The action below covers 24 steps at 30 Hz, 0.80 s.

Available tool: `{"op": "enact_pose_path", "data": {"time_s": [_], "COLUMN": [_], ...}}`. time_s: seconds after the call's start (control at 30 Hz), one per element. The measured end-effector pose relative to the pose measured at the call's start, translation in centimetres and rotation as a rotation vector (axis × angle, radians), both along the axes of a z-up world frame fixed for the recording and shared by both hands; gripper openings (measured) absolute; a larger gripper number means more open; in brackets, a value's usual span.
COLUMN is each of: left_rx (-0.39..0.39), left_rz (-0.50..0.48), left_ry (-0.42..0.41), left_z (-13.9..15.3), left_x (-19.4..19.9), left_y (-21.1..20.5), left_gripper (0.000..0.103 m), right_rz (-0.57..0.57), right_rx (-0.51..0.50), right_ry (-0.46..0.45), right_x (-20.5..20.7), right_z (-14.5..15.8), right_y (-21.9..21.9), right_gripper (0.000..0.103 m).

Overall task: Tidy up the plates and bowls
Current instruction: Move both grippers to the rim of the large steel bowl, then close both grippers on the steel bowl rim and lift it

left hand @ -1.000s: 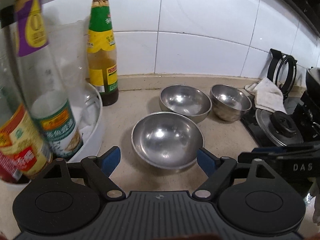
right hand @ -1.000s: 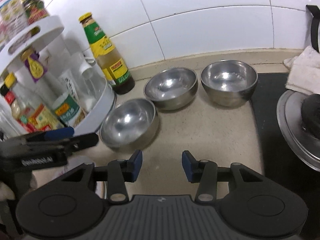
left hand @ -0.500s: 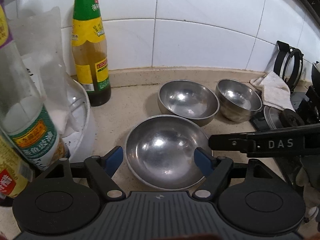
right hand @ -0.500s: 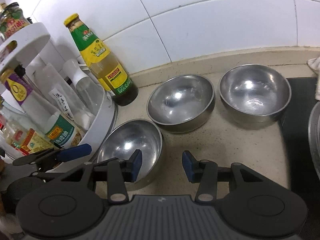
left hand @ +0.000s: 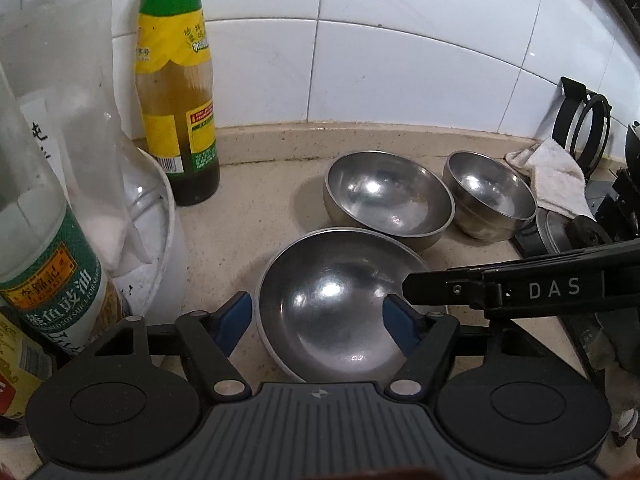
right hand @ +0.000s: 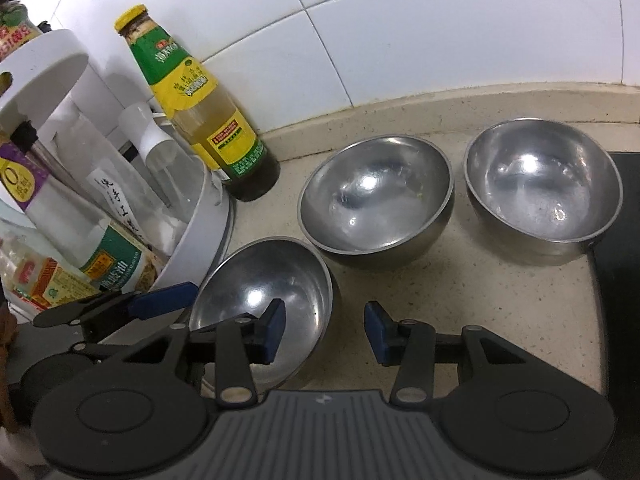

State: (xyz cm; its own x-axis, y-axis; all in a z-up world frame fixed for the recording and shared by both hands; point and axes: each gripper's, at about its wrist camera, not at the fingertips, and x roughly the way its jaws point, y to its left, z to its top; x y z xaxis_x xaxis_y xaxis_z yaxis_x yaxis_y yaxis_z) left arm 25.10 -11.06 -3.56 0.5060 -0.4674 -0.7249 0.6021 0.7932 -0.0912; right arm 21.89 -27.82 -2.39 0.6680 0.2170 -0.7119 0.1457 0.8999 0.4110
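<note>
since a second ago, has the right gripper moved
Yes. The right gripper has come left, toward the nearest steel bowl; its left finger now overlaps that bowl, and the stove has slid right.

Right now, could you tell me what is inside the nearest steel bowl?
The nearest steel bowl holds no food, only light reflections; the jaws and the right gripper cover some of its inside.
</note>
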Motion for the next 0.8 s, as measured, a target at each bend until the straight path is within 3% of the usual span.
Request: {"op": "enact_pose_path", "data": {"time_s": [0.07, 0.2, 0.3, 0.6, 0.8], "left_rx": [0.009, 0.032, 0.019, -0.016, 0.005], "left_rz": [-0.004, 0.005, 0.018, -0.083, -0.178], "left_ry": [0.013, 0.029, 0.050, 0.072, 0.065], "left_z": [-0.3, -1.0, -1.0, -0.2, 0.0], "left_x": [0.2, 0.7, 0.8, -2.7, -5.3], "left_y": [-0.2, -0.4, -0.1, -1.4, -3.6], "left_gripper": [0.075, 0.063, 0.053, 0.052, 0.052], "right_rz": [0.002, 0.012, -0.002, -0.041, -0.098], "right_rx": [0.002, 0.050, 0.101, 0.097, 0.098], "right_ry": [0.005, 0.048, 0.055, 0.074, 0.098], "right_x": [0.1, 0.9, 0.9, -3.7, -7.9], "right_z": [-0.2, -1.4, -2.0, -1.1, -0.5], "right_y": [0.1, -0.3, -1.1, -2.7, -3.9], "right_gripper": [0.039, 0.019, 0.019, 0.016, 0.016]}}
